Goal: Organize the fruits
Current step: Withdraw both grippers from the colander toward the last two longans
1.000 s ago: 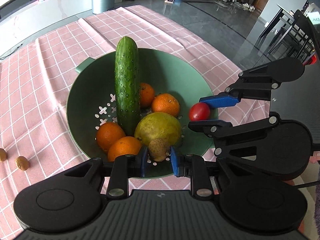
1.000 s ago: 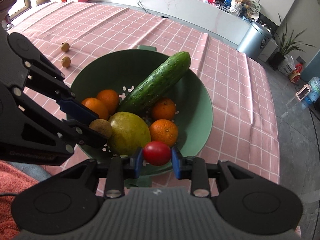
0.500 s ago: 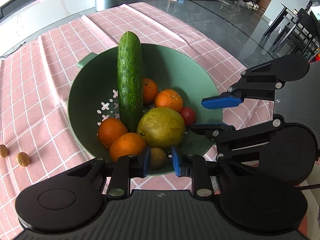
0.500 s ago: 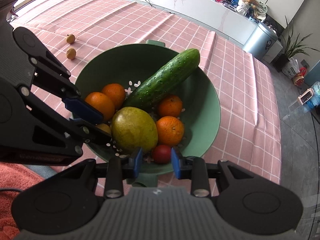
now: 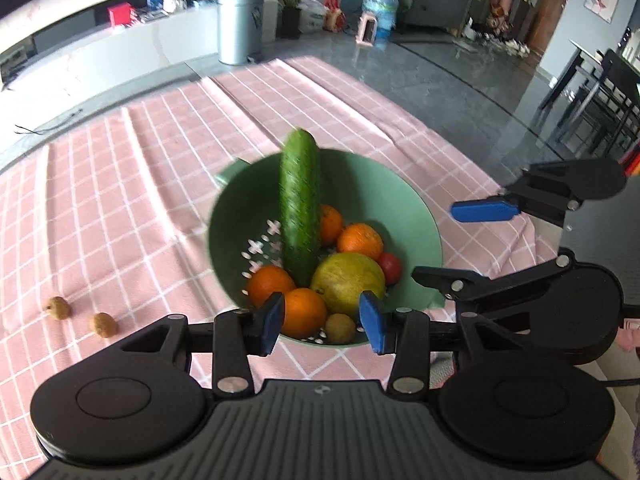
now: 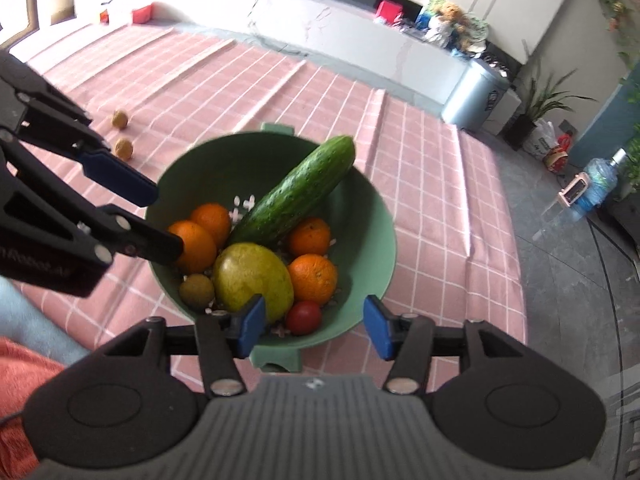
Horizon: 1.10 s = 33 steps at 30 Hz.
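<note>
A green colander (image 5: 416,216) (image 6: 372,216) on the pink checked cloth holds a cucumber (image 5: 300,204) (image 6: 298,192), several oranges (image 5: 360,240) (image 6: 314,266), a yellow-green pear (image 5: 348,282) (image 6: 252,276), a red cherry tomato (image 5: 390,267) (image 6: 304,317) and a small brown longan (image 5: 340,328) (image 6: 196,290). My left gripper (image 5: 322,322) is open and empty above the colander's near rim. My right gripper (image 6: 314,322) is open and empty above its near rim; it also shows in the left wrist view (image 5: 464,244).
Two brown longans (image 5: 103,324) (image 5: 57,307) lie on the cloth left of the colander; they also show in the right wrist view (image 6: 123,147) (image 6: 120,119). A grey bin (image 5: 239,26) and a white counter stand beyond the table. Dark floor lies right of the table edge.
Both grippers opened and pulled back and up from the colander. The longan left my left gripper and the tomato left my right gripper; both now lie in the colander.
</note>
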{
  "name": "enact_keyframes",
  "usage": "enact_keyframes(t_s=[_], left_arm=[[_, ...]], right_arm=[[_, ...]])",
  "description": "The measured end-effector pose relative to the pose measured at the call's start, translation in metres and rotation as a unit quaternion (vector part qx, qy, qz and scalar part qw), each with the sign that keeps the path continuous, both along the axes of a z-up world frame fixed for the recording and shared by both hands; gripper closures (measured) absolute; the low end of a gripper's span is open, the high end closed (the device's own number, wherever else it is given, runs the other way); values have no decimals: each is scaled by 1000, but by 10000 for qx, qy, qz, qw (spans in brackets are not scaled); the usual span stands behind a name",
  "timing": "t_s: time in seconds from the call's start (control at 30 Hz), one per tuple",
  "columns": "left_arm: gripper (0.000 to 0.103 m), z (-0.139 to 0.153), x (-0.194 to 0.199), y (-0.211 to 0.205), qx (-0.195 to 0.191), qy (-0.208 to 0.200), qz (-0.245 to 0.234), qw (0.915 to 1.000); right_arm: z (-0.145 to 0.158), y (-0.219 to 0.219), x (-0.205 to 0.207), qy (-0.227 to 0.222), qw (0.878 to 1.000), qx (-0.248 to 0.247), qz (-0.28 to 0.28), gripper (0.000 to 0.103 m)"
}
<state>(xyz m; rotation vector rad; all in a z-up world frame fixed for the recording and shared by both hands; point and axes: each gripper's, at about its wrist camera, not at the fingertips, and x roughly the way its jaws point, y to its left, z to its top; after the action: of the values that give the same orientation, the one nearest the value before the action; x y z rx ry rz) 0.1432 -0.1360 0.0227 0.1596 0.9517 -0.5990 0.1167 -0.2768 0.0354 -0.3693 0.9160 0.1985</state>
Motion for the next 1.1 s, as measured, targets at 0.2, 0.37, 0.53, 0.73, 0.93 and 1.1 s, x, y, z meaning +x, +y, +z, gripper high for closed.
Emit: enact_keyframes(t_s=[0.2, 0.37, 0.53, 0.73, 0.93, 1.1], left_arm=[[52, 20, -7, 35, -143, -382, 339, 9986], [52, 25, -12, 65, -122, -599, 571, 9965], [52, 22, -17, 92, -100, -723, 737, 9946], [52, 15, -22, 121, -35, -837, 942, 9920], [52, 2, -16, 146, -126, -767, 1188, 9899], [52, -11, -7, 169, -256, -698, 1374, 9877]], right_arm=[[19, 14, -14, -537, 9948, 695, -508, 44], [23, 37, -26, -844, 9855, 1269, -750, 44], [21, 68, -36, -994, 9742, 1786, -956, 43], [13, 105, -44, -1219, 9683, 1894, -1077, 43], [1, 134, -43, -1265, 9673, 1922, -1066, 43], [-7, 155, -36, -1283, 9705, 1853, -855, 44]])
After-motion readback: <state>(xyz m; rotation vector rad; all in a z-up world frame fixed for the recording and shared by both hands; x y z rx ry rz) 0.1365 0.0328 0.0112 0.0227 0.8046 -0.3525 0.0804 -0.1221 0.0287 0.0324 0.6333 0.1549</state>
